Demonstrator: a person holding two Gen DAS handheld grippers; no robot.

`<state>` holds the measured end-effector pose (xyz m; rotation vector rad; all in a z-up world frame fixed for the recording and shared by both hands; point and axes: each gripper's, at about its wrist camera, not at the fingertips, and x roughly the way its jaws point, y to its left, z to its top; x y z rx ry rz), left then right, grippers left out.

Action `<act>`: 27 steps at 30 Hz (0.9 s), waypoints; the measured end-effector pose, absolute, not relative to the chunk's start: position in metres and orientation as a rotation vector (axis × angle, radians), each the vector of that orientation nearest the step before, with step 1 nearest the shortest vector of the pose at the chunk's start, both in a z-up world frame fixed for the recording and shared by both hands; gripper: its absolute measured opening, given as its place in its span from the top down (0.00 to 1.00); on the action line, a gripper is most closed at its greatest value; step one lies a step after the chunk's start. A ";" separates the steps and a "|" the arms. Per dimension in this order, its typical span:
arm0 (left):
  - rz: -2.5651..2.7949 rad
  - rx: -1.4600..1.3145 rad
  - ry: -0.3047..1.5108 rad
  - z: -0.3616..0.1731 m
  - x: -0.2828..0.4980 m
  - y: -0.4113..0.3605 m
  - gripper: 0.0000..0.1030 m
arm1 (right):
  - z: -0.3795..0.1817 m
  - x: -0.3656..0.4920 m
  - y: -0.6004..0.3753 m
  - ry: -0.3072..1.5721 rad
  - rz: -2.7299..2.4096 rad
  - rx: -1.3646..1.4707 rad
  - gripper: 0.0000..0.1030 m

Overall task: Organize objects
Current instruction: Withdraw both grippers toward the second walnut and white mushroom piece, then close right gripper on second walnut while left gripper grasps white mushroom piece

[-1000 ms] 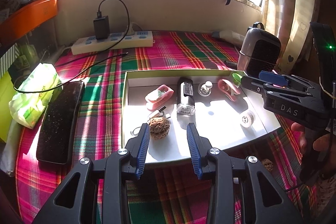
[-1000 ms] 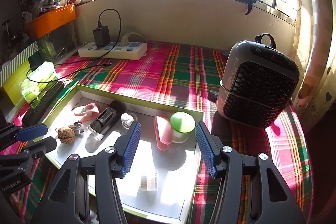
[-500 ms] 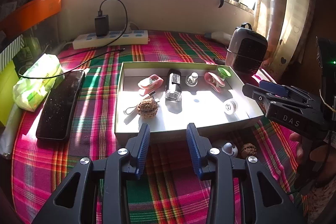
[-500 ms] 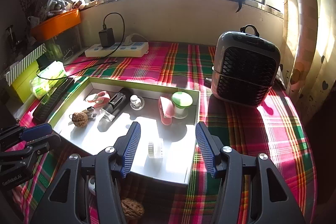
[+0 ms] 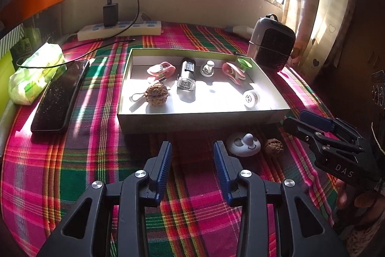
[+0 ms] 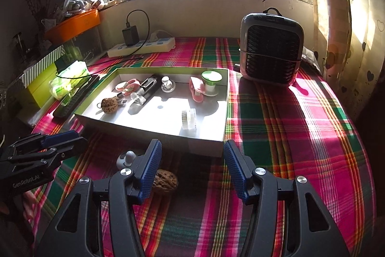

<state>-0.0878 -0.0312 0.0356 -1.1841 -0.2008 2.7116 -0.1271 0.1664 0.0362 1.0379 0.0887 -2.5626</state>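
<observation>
Both grippers hang open and empty — the left gripper (image 5: 192, 160), the right gripper (image 6: 191, 165) — while the loose walnut (image 6: 165, 181) sits beside the box's (image 6: 204, 146) near edge, light, hard, knobbly, best pinched across its middle.

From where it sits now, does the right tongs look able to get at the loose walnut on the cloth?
Probably yes. The walnut lies on the plaid cloth just ahead of the right tongs, beside its left finger, outside the box. Both pads are apart and empty, with nothing between.
</observation>
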 end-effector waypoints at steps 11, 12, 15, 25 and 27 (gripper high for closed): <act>2.698 -1.190 -0.223 0.033 -0.079 -0.032 0.67 | 0.020 -0.116 0.154 0.112 -2.488 1.097 0.46; 2.700 -1.192 -0.223 0.033 -0.078 -0.032 0.67 | 0.019 -0.116 0.152 0.118 -2.485 1.104 0.46; 2.699 -1.194 -0.228 0.032 -0.078 -0.033 0.67 | 0.015 -0.118 0.148 0.130 -2.470 1.134 0.46; 2.684 -1.205 -0.222 0.030 -0.081 -0.031 0.67 | 0.008 -0.123 0.146 0.164 -2.466 1.176 0.46; 2.674 -1.207 -0.220 0.029 -0.083 -0.029 0.67 | 0.007 -0.124 0.146 0.168 -2.464 1.183 0.46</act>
